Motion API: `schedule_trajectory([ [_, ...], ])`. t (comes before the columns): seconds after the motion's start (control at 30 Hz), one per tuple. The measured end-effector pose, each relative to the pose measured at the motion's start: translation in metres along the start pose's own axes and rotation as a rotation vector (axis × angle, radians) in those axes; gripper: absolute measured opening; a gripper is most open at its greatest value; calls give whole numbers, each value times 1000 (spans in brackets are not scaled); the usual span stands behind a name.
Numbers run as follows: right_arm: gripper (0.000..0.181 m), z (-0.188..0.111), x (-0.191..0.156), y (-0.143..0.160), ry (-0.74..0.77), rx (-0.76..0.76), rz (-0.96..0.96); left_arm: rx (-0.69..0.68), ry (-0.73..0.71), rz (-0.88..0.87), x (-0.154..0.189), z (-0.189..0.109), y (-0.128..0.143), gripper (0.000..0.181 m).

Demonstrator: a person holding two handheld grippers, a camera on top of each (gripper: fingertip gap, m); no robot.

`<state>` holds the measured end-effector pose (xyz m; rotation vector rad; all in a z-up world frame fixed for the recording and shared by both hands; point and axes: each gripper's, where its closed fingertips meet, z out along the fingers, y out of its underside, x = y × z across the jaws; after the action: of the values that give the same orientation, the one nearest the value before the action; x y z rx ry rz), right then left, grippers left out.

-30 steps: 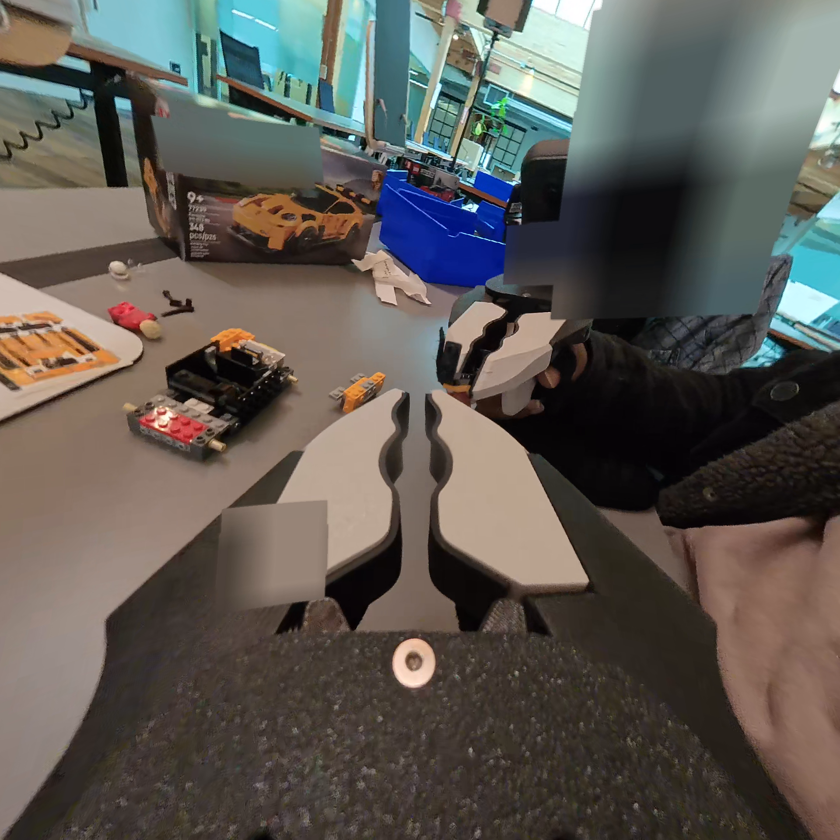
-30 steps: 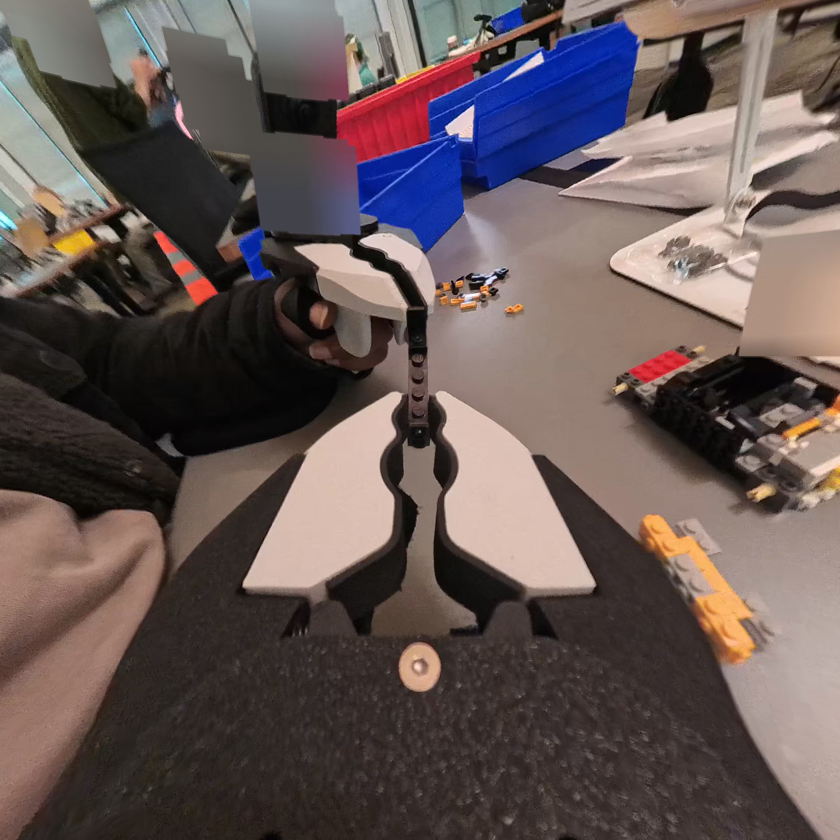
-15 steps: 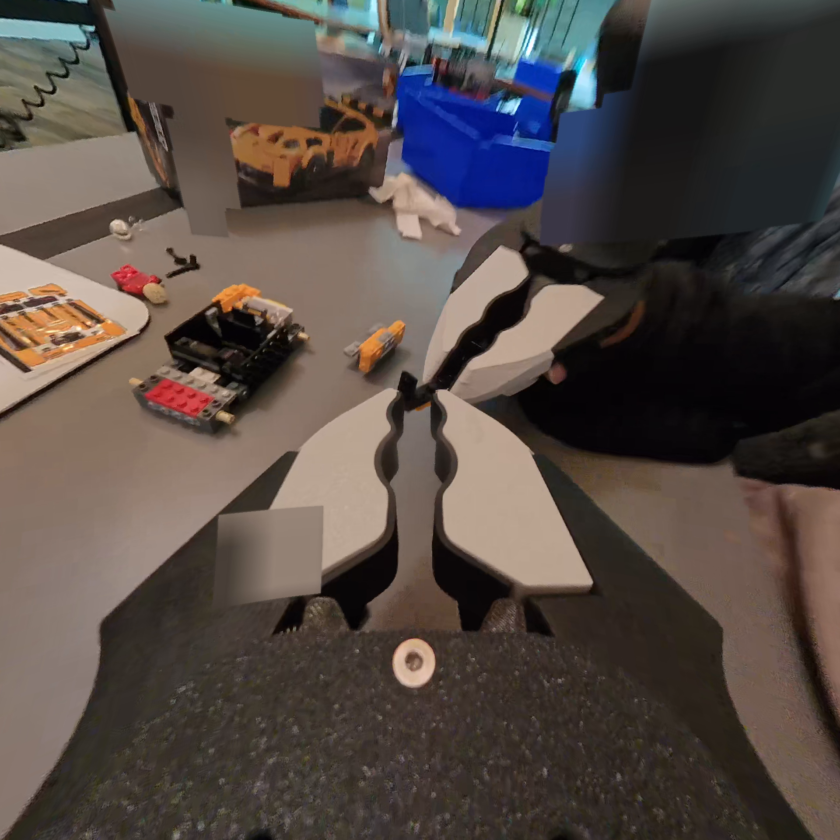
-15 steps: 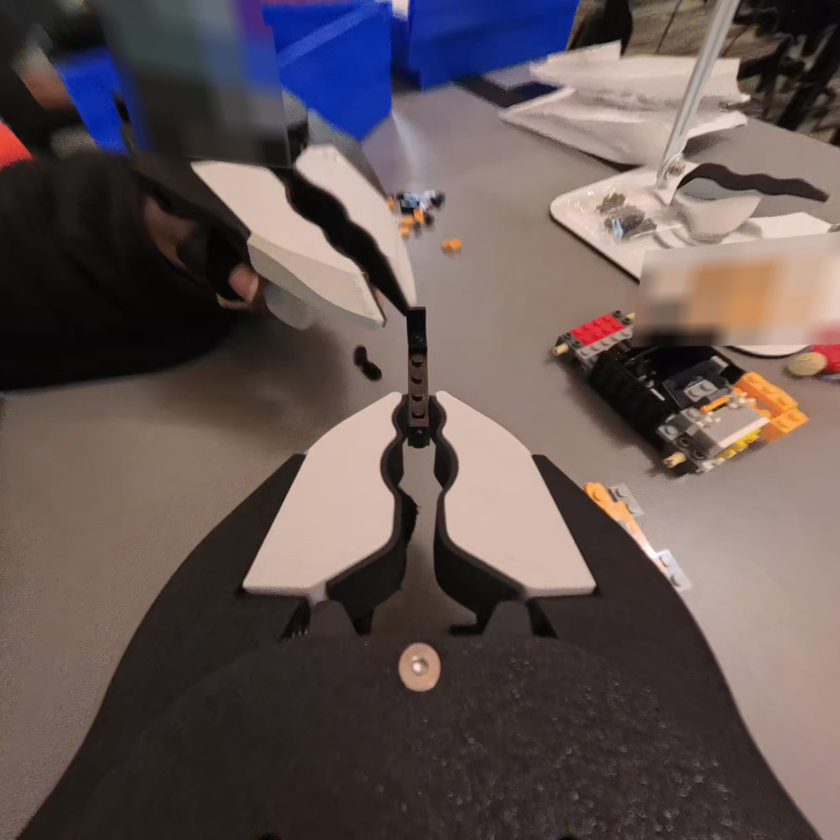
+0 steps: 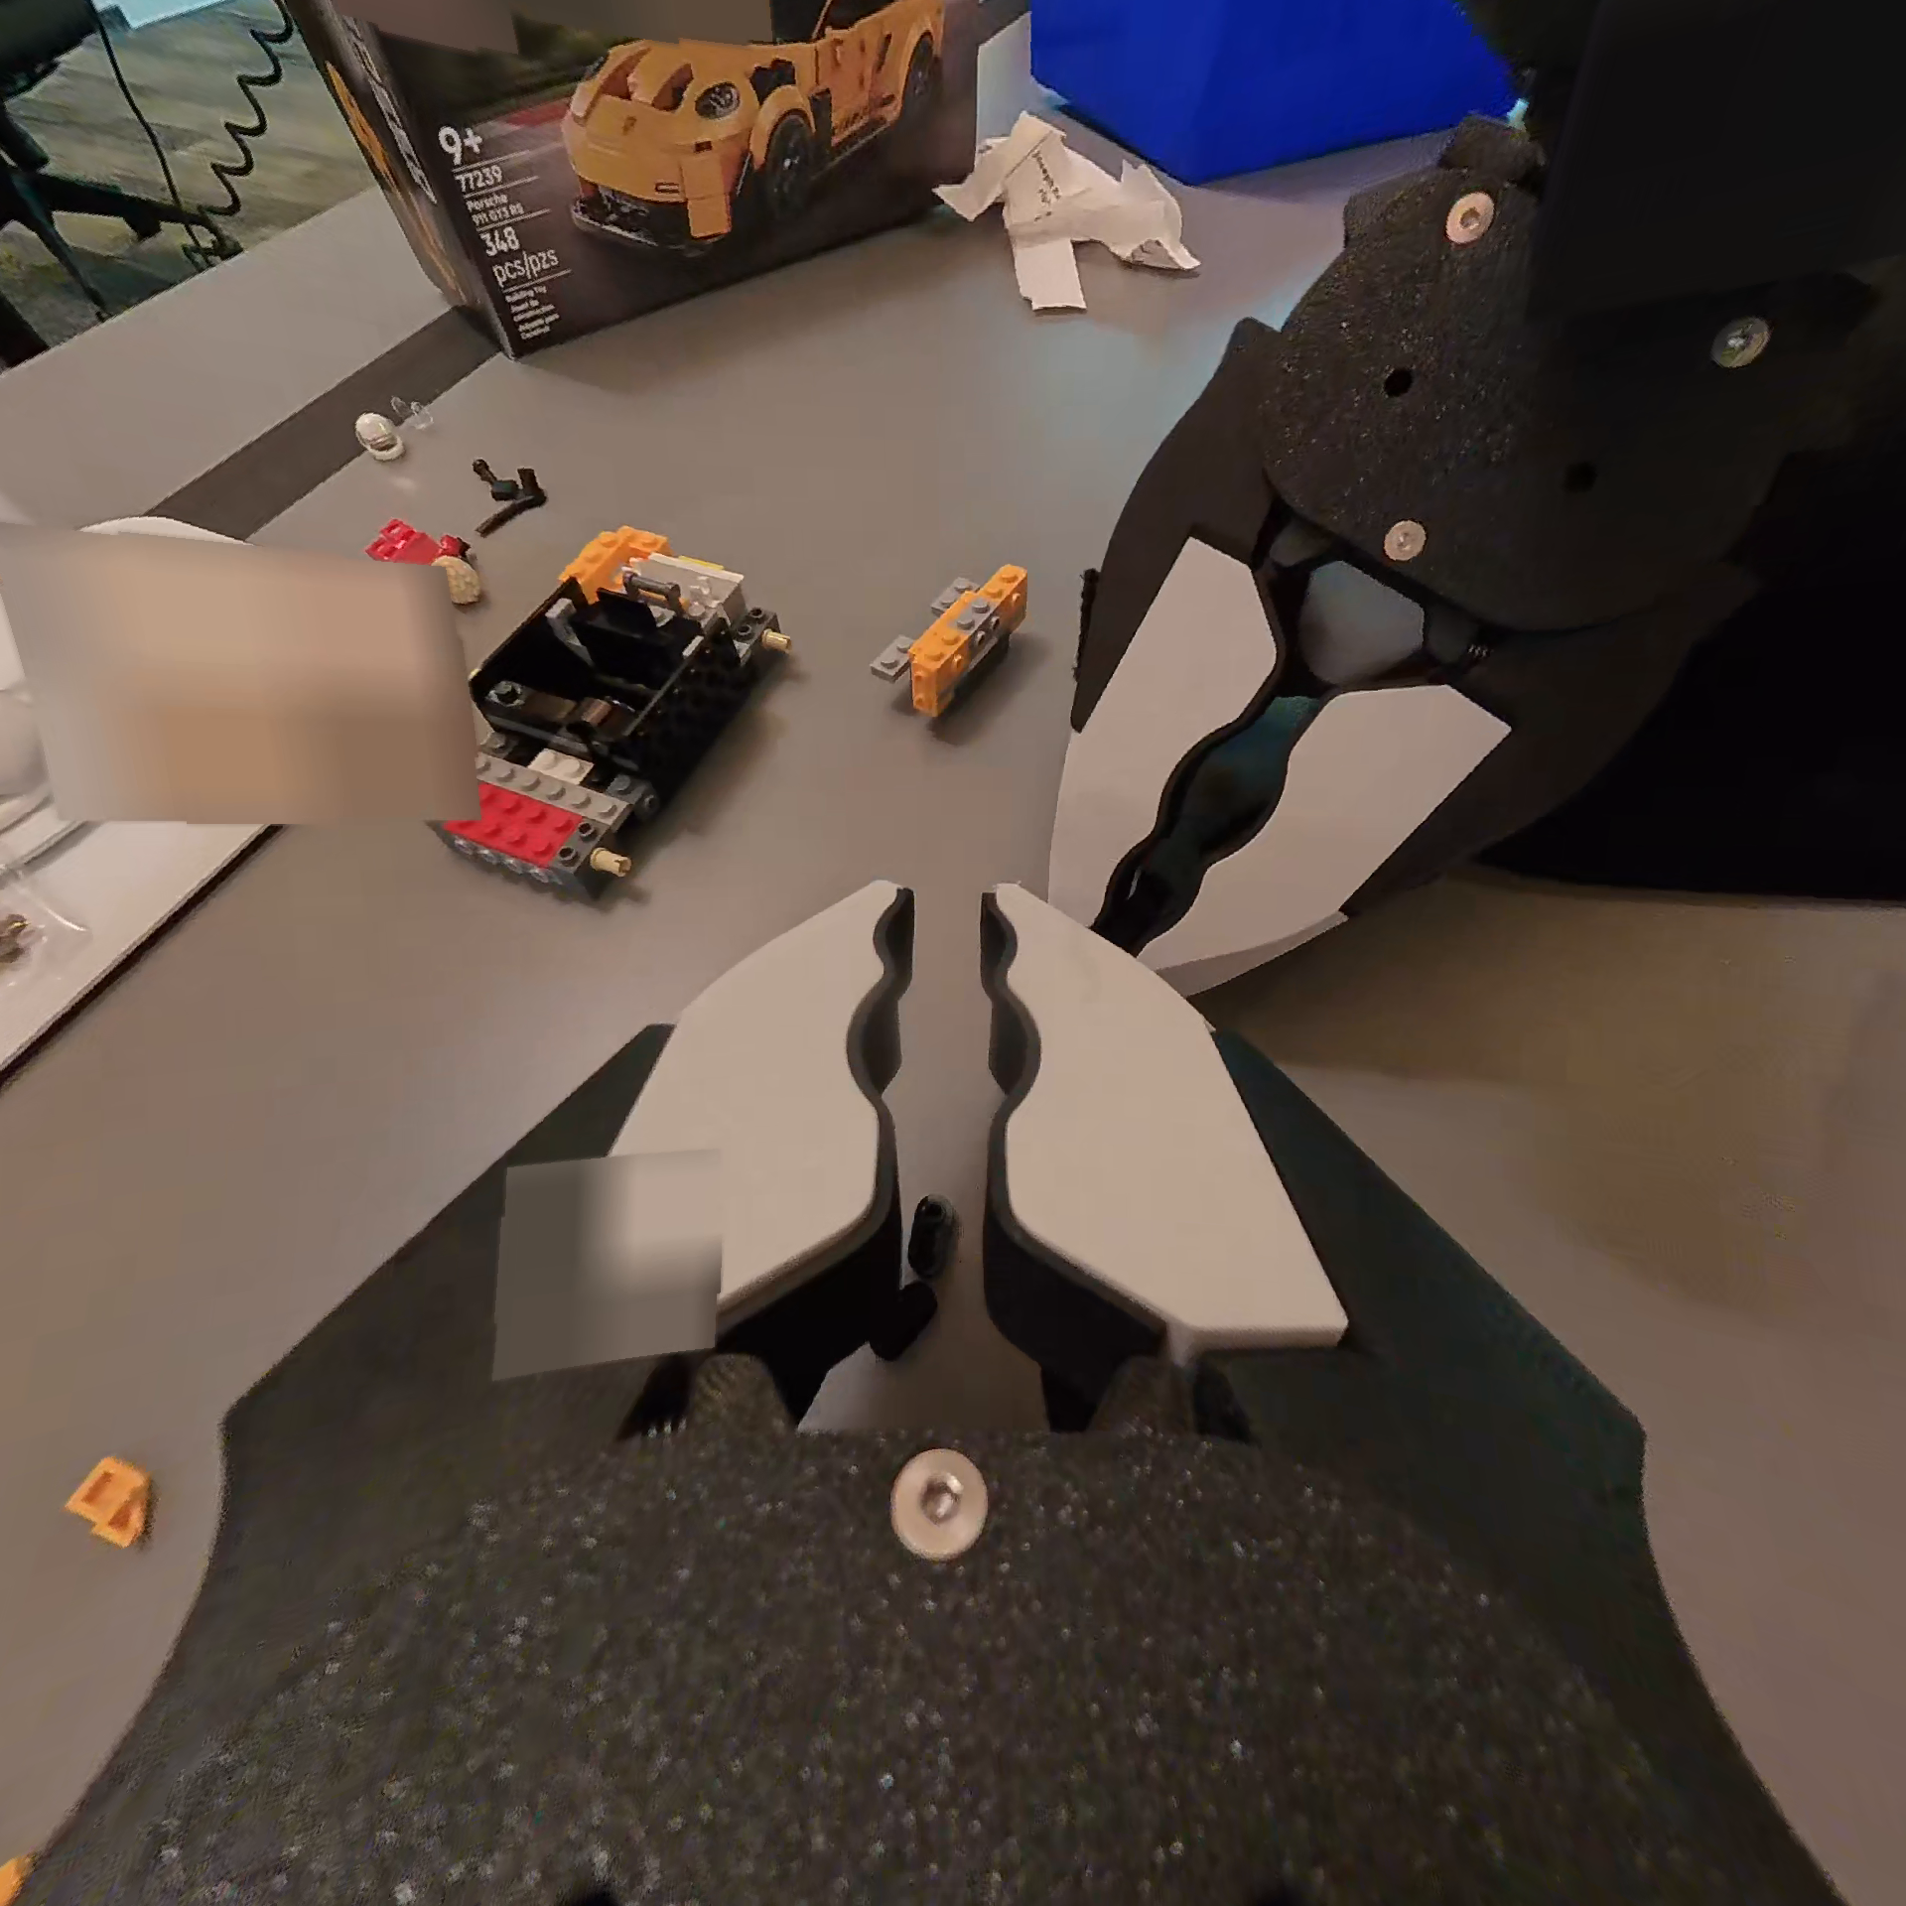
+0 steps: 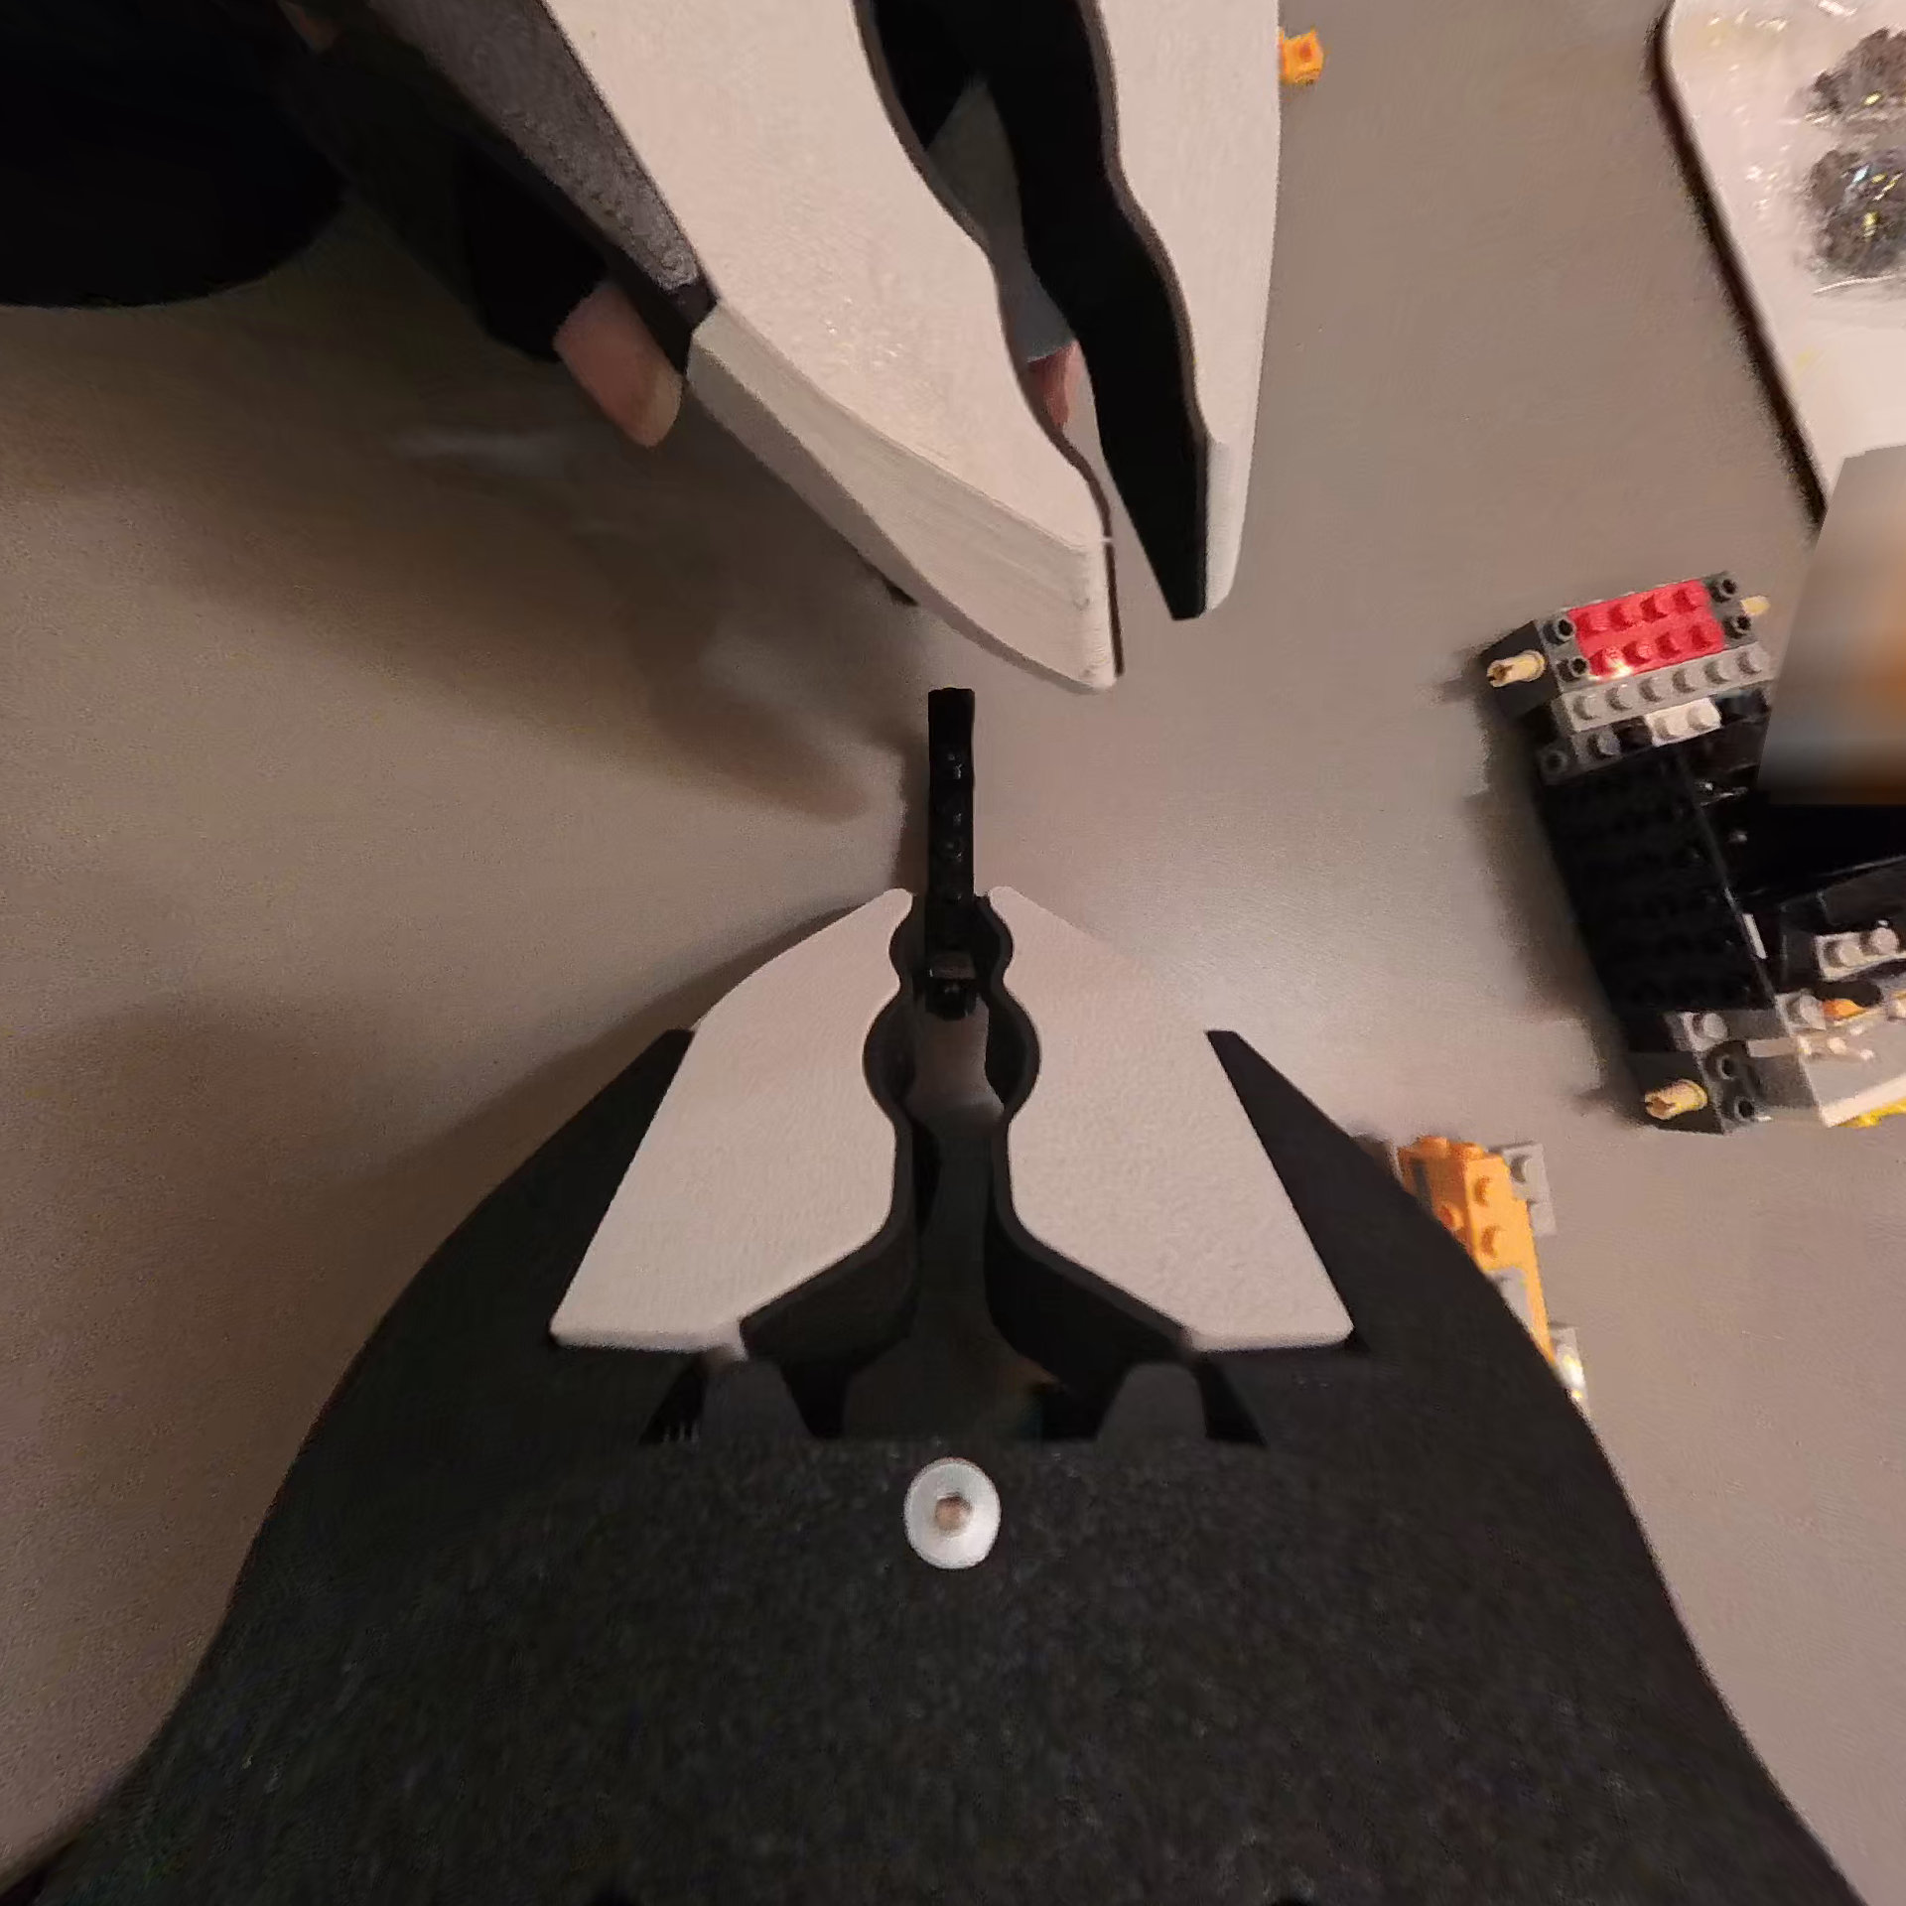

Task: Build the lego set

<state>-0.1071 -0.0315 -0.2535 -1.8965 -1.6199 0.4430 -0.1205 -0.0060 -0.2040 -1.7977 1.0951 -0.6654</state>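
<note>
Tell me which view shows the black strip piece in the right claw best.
The right wrist view: the black strip piece juts forward from the right claw, unobstructed. The left wrist view hides the piece; only that claw's closed tips show.

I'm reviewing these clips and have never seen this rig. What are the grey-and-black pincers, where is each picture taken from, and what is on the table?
A person holds one hand-held gripper in each hand; no robot arm is involved. Each picture comes from a camera on one tool, looking along its two fingers. The left hand-held gripper is slightly open and holds nothing; a small black pin lies on the table between its fingers. The right hand-held gripper pinches a thin black studded piece. On the table lie a half-built black chassis, a small orange sub-assembly, the set's box and crumpled paper.
</note>
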Motion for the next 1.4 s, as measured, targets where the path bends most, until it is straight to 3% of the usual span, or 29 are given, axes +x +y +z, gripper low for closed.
schedule_trajectory([
  [0.3,20,0,4,-2,-31,5,20,57,-41,-27,-9,-8,-7,12],
  [0.43,24,-31,20,-32,48,205,57,104,-75,-27,-14,-12,-14,12],
  [0.6,27,-116,94,-98,358,564,144,262,-165,-45,-27,-32,-38,0],
  [0.7,29,-167,152,-129,575,689,173,363,-263,-42,-40,-51,-52,0],
  [0.8,39,-188,209,-148,727,725,180,424,-345,-51,-53,-65,-58,0],
  [1.03,73,-171,308,-155,914,623,67,455,-464,-46,-78,-81,-66,0],
  [1.2,96,-149,332,-162,908,523,-76,426,-470,-41,-89,-73,-60,0],
  [1.4,102,-121,353,-150,882,402,-137,378,-434,-51,-84,-65,-45,0],
])
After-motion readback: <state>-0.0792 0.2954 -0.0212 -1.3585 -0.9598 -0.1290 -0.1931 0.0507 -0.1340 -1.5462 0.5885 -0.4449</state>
